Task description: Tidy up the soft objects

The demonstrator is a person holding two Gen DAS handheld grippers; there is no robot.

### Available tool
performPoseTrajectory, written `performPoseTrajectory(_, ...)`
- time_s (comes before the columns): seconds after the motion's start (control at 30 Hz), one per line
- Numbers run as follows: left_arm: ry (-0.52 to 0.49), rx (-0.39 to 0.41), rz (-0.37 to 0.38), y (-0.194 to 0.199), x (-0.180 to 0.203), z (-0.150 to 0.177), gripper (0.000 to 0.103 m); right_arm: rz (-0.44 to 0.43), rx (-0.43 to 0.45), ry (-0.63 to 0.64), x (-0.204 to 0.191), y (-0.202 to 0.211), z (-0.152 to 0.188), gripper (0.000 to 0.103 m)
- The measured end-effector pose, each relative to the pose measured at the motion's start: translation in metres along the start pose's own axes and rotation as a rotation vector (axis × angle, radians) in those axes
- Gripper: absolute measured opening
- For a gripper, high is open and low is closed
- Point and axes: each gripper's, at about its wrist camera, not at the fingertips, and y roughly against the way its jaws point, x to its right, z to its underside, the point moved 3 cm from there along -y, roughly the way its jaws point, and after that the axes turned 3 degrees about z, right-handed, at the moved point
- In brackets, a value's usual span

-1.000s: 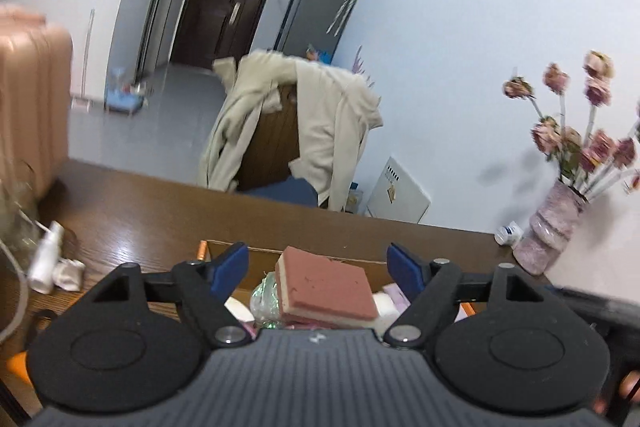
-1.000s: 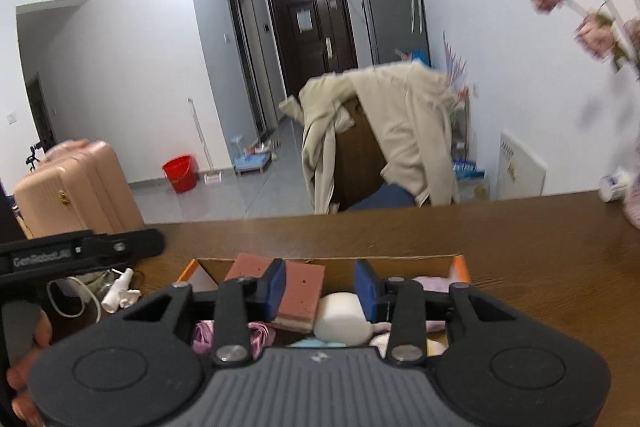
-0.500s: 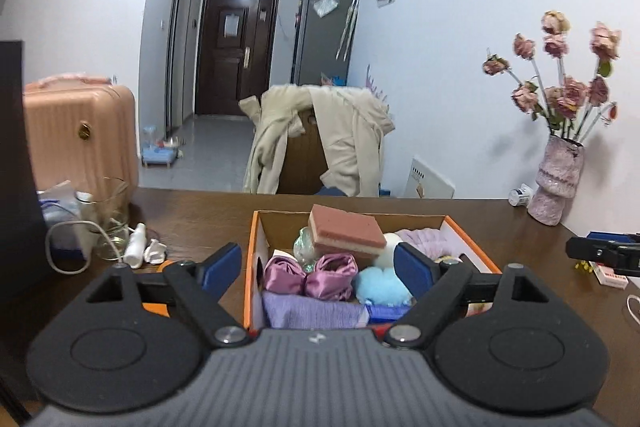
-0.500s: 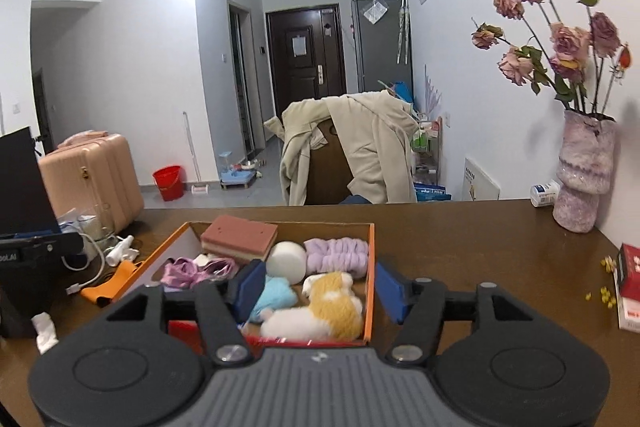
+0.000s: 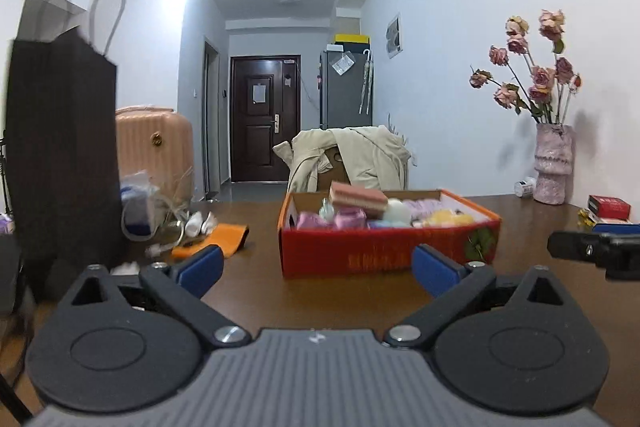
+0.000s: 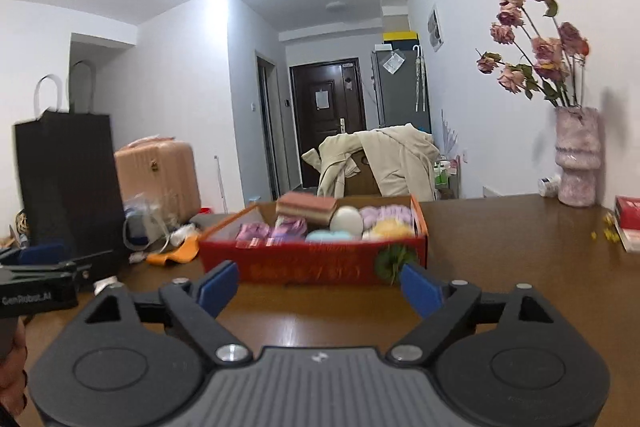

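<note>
Both the left gripper and right gripper hang wide open and empty before the red box of soft things on the table, so a careless reach could knock off the pink sponge perched on top.

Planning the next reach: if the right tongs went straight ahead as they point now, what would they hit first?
Probably the near wall of the red box; the right tongs hang open before it, apart.
</note>
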Motion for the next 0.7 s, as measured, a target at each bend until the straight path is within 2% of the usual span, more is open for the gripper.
performPoseTrajectory(0.1,-0.002,-0.013,0.003,0.024,0.007,0.029,0.103,0.043,-0.022,0.032,-0.003,0.024,0.033,0.089)
performPoseTrajectory(0.27,0.007,0.01,-0.008,0.041,0.01,0.056,0.103,0.046,-0.083,0.069,-0.011,0.041,0.072,0.089)
performPoseTrajectory(0.33,0.001,0.001,0.006,0.038,0.011,0.056,0.103,0.027,-0.107,0.076,-0.015,0.041,0.077,0.089)
performPoseTrajectory(0.47,0.04,0.009,0.003,0.035,0.006,0.049,0.103,0.024,-0.07,0.058,-0.022,0.044,0.073,0.089)
performPoseTrajectory(0.7,0.035,0.005,0.007,0.038,0.003,0.05,0.103,0.003,-0.063,0.068,-0.029,0.046,0.073,0.089)
